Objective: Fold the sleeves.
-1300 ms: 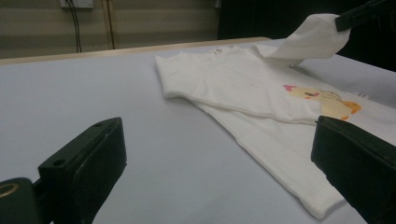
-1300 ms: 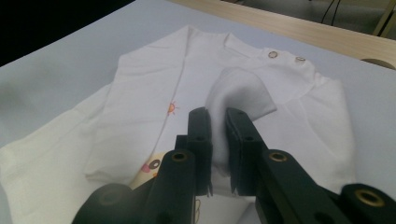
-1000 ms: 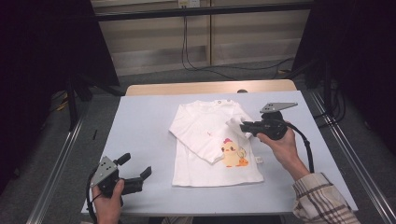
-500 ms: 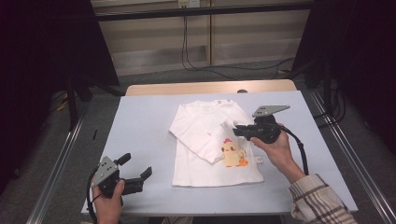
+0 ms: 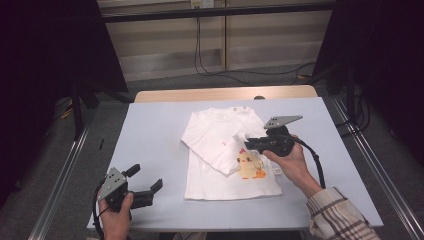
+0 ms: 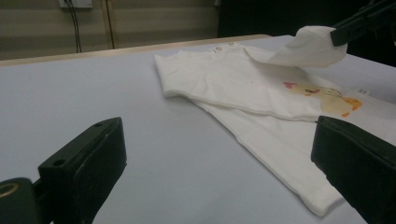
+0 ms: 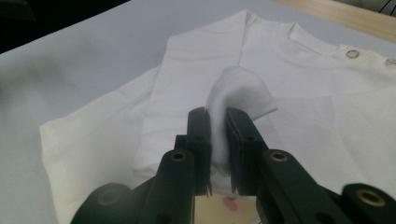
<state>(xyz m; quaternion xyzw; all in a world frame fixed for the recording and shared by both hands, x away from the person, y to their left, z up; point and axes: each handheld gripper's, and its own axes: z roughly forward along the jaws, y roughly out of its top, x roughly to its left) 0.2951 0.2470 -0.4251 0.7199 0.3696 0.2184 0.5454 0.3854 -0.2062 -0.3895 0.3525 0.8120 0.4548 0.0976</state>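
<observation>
Shirt [image 5: 225, 150]: white, child-sized, printed with a yellow chick [image 5: 247, 166], lying flat near the middle of the pale blue table [image 5: 150, 125], collar toward the far edge. 1 sleeve already lies folded across the chest.

High view. My right gripper [image 5: 248, 141] hovers over the shirt's right half, just above the chick, clamped on a pinch of white cloth. My left gripper [image 5: 145, 182] rests at the near left corner of the table, well apart from the shirt, jaws spread with nothing between them.

Left gripper view. My 2 black jaws stand wide at either edge of the picture. Beyond them the shirt [image 6: 243, 88] lies flat, and its raised sleeve end [image 6: 312, 46] hangs from the right gripper's tip at the upper right.

Right gripper view. My jaws are pressed together on the sleeve end [image 7: 236, 93], which bulges above them; the collar snaps [image 7: 352, 53] lie beyond.

Handling note, my judgement: carry the sleeve low and level across the chest, keep the body cloth from dragging, lay it square beside the 1st fold, then release.
</observation>
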